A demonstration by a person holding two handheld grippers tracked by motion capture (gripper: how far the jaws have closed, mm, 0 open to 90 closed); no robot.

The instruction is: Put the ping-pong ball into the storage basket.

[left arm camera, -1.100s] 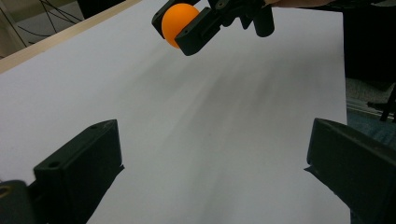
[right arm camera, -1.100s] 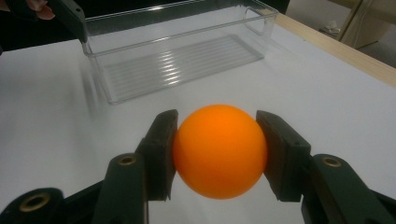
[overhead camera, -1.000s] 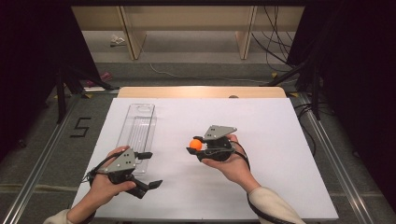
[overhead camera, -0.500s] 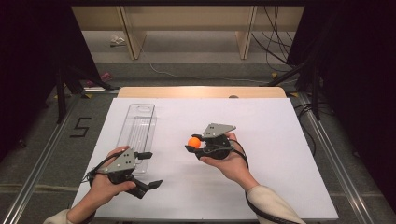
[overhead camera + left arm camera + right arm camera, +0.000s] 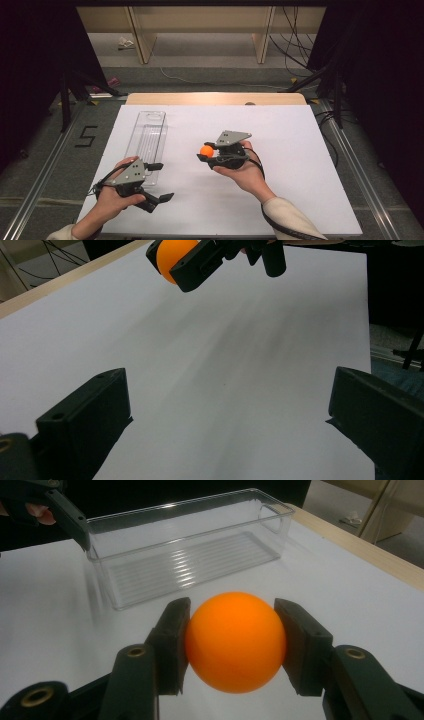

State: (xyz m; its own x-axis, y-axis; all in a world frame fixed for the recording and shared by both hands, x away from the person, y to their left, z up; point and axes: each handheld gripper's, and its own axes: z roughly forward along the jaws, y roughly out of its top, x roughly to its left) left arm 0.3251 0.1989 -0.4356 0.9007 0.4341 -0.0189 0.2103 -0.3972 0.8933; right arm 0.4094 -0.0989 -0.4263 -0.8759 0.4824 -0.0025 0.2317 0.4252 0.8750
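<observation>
An orange ball (image 5: 235, 641) is pinched between the pads of the right gripper (image 5: 206, 154) and is held raised above the white table (image 5: 300, 165), just right of the clear plastic bin (image 5: 148, 140). The left gripper (image 5: 161, 182) is kept low at the bin's near end with its jaws spread wide and nothing between them. The ball is judged to be gripped only across its curved sides, so it could be squeezed out or rolled off the table if the grip is loosened before the bin is reached. The light bin could also be knocked askew by the left gripper beside it.
</observation>
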